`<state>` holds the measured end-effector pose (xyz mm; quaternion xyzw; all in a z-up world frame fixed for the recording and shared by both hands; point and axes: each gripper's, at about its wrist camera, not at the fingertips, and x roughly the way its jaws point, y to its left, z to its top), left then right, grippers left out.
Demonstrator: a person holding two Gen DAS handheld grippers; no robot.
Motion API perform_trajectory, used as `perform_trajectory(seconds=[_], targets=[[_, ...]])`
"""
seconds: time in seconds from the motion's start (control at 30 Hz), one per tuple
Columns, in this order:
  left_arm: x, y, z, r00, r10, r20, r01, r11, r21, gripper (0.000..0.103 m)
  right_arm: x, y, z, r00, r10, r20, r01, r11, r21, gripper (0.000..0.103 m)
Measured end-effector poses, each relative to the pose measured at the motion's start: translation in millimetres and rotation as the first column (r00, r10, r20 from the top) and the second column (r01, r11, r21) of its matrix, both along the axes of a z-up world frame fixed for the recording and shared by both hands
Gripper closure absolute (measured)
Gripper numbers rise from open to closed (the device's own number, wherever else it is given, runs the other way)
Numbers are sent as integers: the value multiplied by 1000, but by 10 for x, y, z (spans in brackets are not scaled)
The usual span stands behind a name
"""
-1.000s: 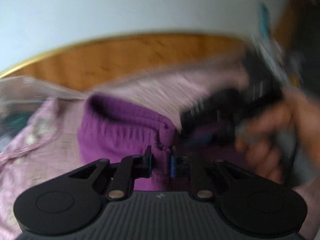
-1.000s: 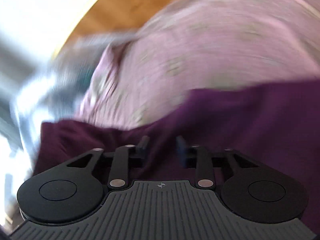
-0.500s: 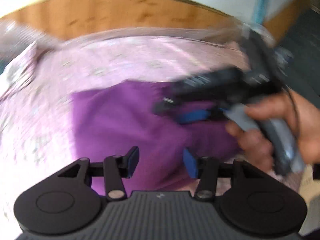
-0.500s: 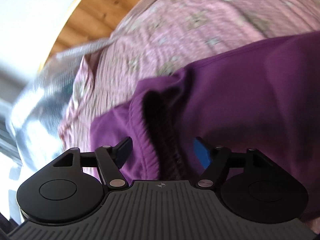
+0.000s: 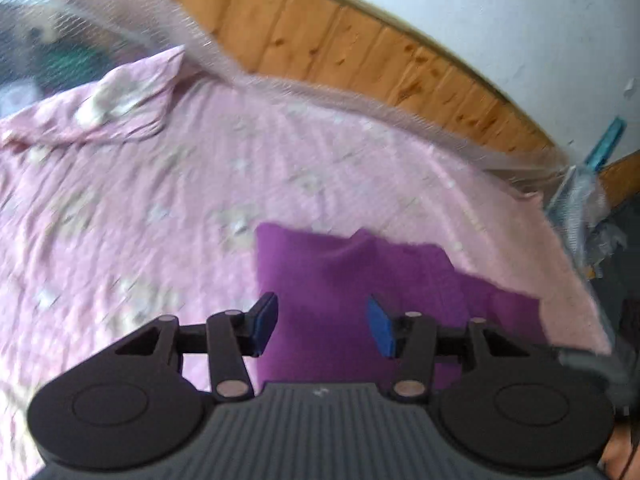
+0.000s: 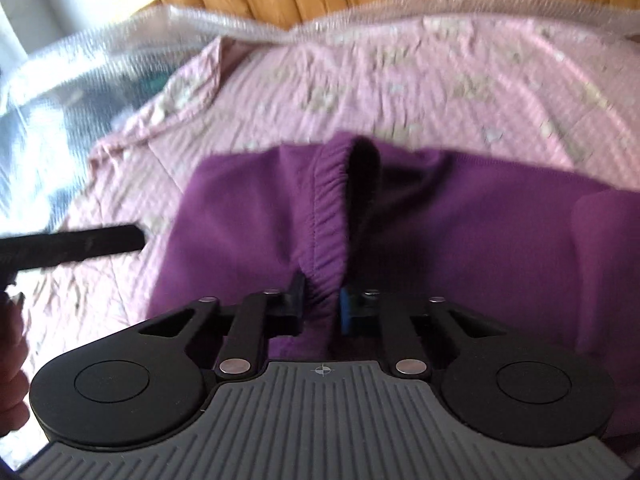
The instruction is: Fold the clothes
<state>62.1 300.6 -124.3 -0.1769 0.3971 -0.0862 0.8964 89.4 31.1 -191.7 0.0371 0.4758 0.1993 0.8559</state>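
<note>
Centrally, at 6 o'clock in the right wrist view, the right gripper (image 6: 322,304) stands narrow, its jaws pinched on the gathered elastic hem of the purple garment (image 6: 248,208). The hem rises in a ridge toward 12 o'clock, with a dark opening just beside it. The garment lies on a pink quilted bedspread (image 6: 440,80) and spreads from the centre toward 3 o'clock, where it runs out of the picture. Its edge at 9 o'clock is straight and lies flat on the quilt. Bare quilt lies open from 9 through 12 to 2 o'clock. At 9 o'clock the left gripper (image 6: 120,240) shows as a dark blurred bar above the quilt, apart from the garment.

From the left wrist view, the left gripper (image 5: 322,326) stands wide, its blue-padded jaws holding nothing, above the garment's left edge. The garment sits at 5 o'clock; bare quilt fills 8 through 12 o'clock. A folded-back corner of the quilt (image 5: 132,100) lies at 10 o'clock. Clear bubble wrap (image 5: 304,88) borders the bed along the wooden wall panelling (image 5: 360,44) from 11 to 2 o'clock.
</note>
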Motion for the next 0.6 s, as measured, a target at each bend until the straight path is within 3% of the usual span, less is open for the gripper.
perform_trajectory(seconds=[0.17, 0.27, 0.33, 0.4, 0.43, 0.47, 0.5, 0.53, 0.57, 0.6], targets=[[261, -331, -53, 994, -104, 17, 103, 993, 49, 48, -99, -43, 45, 999, -13, 40, 15, 998, -57, 91], [497, -381, -322, 993, -102, -57, 105, 993, 62, 52, -158, -70, 71, 998, -20, 64, 26, 996, -91, 85], [635, -386, -510, 990, -91, -109, 98, 993, 60, 53, -141, -76, 75, 997, -38, 68, 45, 993, -113, 67], [676, -339, -575, 990, -89, -114, 93, 995, 29, 52, -164, -89, 217, 989, -91, 121, 106, 986, -125, 48], [692, -321, -598, 989, -91, -114, 93, 995, 18, 52, -205, -63, 301, 982, -83, 169, 107, 985, -138, 46], [718, -315, -618, 989, -93, -116, 96, 995, 16, 52, -258, -25, 390, 972, -62, 225, 98, 983, -154, 48], [743, -324, -630, 989, -96, -115, 99, 995, 21, 51, -281, 37, 398, 971, -17, 238, 58, 985, -165, 60], [768, -334, -642, 988, -99, -114, 103, 994, 25, 51, -294, 107, 378, 971, 35, 236, 6, 985, -174, 79], [792, -344, -653, 988, -102, -114, 106, 994, 30, 51, -307, 177, 357, 968, 88, 233, -45, 982, -183, 88], [781, -358, -632, 988, -104, -117, 109, 993, 39, 51, -303, 210, 257, 970, 116, 213, -73, 977, -201, 91]])
